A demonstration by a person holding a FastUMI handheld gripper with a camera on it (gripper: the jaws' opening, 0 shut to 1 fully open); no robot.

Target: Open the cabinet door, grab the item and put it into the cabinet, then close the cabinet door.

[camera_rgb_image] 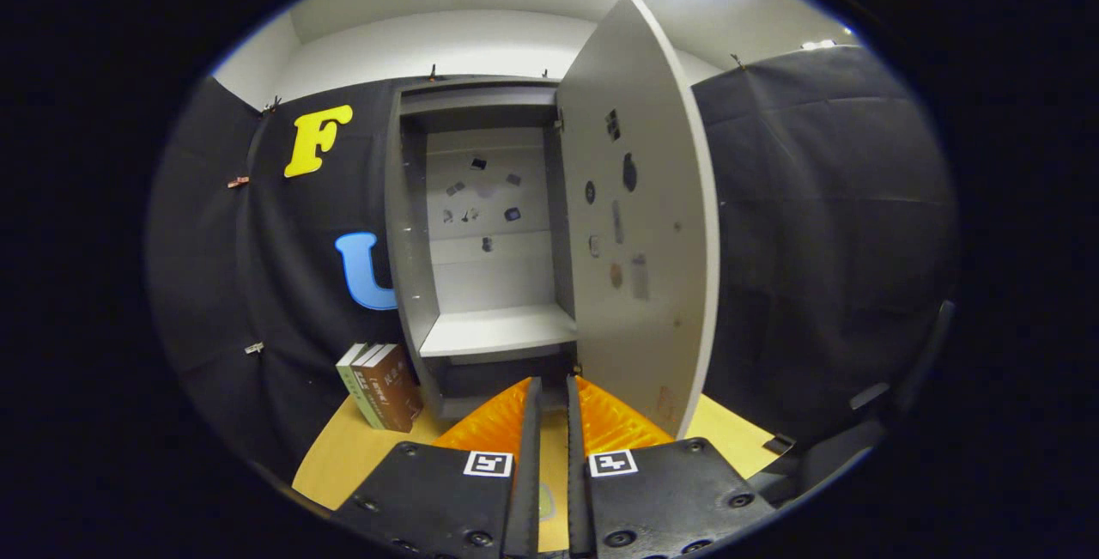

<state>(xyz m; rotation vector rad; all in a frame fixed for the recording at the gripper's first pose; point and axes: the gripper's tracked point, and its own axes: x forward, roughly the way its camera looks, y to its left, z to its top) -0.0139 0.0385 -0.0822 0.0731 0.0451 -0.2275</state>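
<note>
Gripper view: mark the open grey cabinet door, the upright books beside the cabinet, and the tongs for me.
Open grey cabinet door [640, 224]: gripper view, middle of its inner face.
Upright books [382, 385]: gripper view, brown front cover, left of the cabinet.
Tongs [549, 396]: gripper view, midway between the nearly closed fingertips, holding nothing.

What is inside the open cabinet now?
The cabinet has its door swung open. Inside, one bare shelf and small stickers on the back wall; no item yet. The space below the shelf is dark, partly covered by the nearly closed gripper.
</note>
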